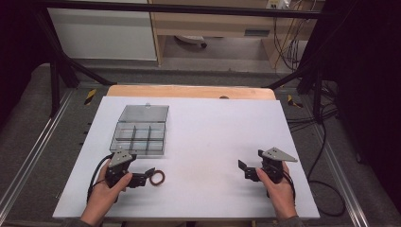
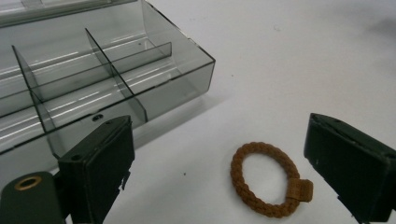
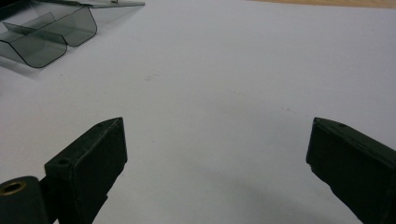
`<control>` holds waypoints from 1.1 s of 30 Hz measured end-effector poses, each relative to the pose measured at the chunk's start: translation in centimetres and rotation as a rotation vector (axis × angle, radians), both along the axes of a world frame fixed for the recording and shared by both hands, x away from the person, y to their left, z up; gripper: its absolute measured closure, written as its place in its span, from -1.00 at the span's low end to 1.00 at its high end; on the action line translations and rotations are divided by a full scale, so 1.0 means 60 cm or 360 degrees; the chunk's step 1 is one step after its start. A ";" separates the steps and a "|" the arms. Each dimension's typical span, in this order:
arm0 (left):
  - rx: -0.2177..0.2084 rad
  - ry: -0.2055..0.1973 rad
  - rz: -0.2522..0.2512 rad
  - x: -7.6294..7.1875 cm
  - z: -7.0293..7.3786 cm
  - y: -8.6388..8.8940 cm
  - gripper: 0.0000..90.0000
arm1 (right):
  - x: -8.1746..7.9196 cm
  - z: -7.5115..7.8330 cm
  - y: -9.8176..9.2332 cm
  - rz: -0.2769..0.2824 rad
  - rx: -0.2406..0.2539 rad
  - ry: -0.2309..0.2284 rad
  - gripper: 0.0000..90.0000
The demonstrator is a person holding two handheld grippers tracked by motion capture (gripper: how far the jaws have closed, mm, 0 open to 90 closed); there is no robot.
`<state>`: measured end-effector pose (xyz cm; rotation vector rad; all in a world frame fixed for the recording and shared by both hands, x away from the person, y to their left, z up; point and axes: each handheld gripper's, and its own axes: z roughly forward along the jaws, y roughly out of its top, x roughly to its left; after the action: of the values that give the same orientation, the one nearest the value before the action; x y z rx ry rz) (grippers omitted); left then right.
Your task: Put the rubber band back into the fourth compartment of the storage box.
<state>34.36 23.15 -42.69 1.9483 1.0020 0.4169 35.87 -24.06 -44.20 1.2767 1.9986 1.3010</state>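
White table (image 1: 208,142): left tool (image 2: 219,163) spread wide around braided ring (image 2: 266,179); right tool (image 3: 217,163) gaping, empty.

White table (image 1: 213,142), clear compartment box (image 1: 140,133), brown braided ring (image 1: 157,177)

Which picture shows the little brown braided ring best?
The left gripper view: the braided ring lies large between the open jaws, weave clear. In the high view it is tiny beside the left gripper.

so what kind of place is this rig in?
Looks like a lab or workshop data-collection bench, not a home: a white board set inside a black metal frame, loose cables trailing along the floor behind it, and plain cabinets at the back.
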 end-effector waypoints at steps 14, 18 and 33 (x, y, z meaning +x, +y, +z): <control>0.0039 0.0053 -0.0031 0.003 -0.015 -0.015 -0.76 | 0.007 -0.011 -0.008 -0.0022 0.0011 0.0065 -0.89; 0.0087 0.0073 -0.0046 0.004 -0.017 -0.017 -0.60 | 0.005 -0.011 -0.006 -0.0013 0.0010 0.0064 -0.89; 0.0189 0.0162 -0.0134 0.004 -0.030 -0.032 0.21 | 0.006 -0.012 -0.003 0.0012 -0.0006 0.0099 -0.89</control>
<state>34.58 21.25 -44.47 2.1284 0.9743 0.3393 36.20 -24.23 -44.94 1.3247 2.0491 1.2745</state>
